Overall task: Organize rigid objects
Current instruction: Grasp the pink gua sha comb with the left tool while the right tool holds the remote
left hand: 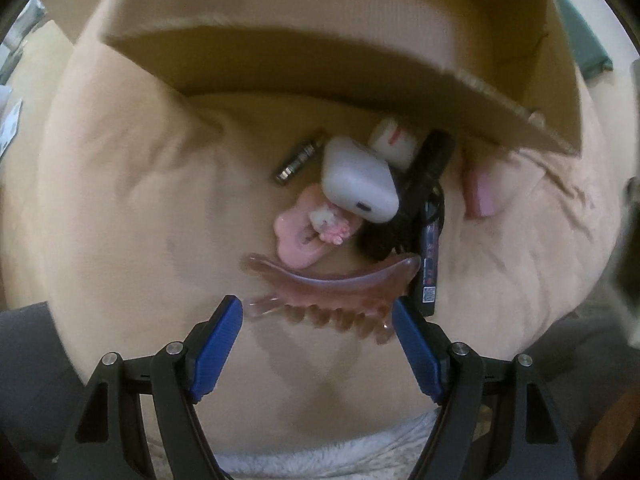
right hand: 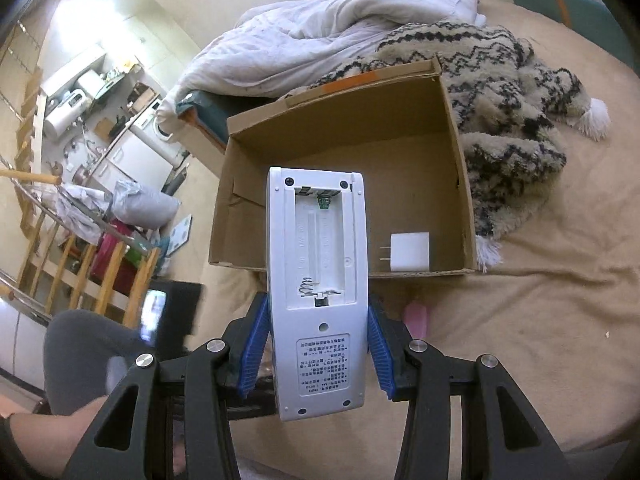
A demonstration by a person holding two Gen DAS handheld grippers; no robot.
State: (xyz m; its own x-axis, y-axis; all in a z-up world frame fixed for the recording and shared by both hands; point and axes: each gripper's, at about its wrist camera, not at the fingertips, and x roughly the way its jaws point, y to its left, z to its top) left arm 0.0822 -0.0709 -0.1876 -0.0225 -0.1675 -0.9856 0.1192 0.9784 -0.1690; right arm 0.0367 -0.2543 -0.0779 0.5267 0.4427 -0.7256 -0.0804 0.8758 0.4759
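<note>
Your left gripper (left hand: 318, 312), in its wrist view, points down at the tan blanket (left hand: 120, 184) with its blue-padded jaws spread wide. Between the fingertips lies the translucent pink toothed comb (left hand: 332, 288); the right pad seems to be at the comb's end, though blur keeps you from telling whether it touches, and the left pad stands clear. Beyond the comb sits a small heap: a pink hair clip with a white flower (left hand: 304, 232), a white rounded earbud case (left hand: 360, 184), a second white piece with a red stripe (left hand: 394, 140), a silver cylindrical battery (left hand: 298, 160) just left of them, a black cable bundle (left hand: 424, 176) and a dark narrow stick with a label (left hand: 429, 268). The brown cardboard box (left hand: 320, 68) rises behind the heap.

Your right gripper (right hand: 318, 344), in its own view, is clamped on a white plastic device (right hand: 318, 280) turned back-side up (battery bay uncovered, spring showing). It hangs in front of the cardboard box (right hand: 400, 140), which lies open on the blanket (right hand: 540, 320) and holds a white plug-in charger cube (right hand: 408, 252) in its near right corner. A shaggy zigzag-patterned throw (right hand: 504, 92) lies against the box's right wall.
</note>
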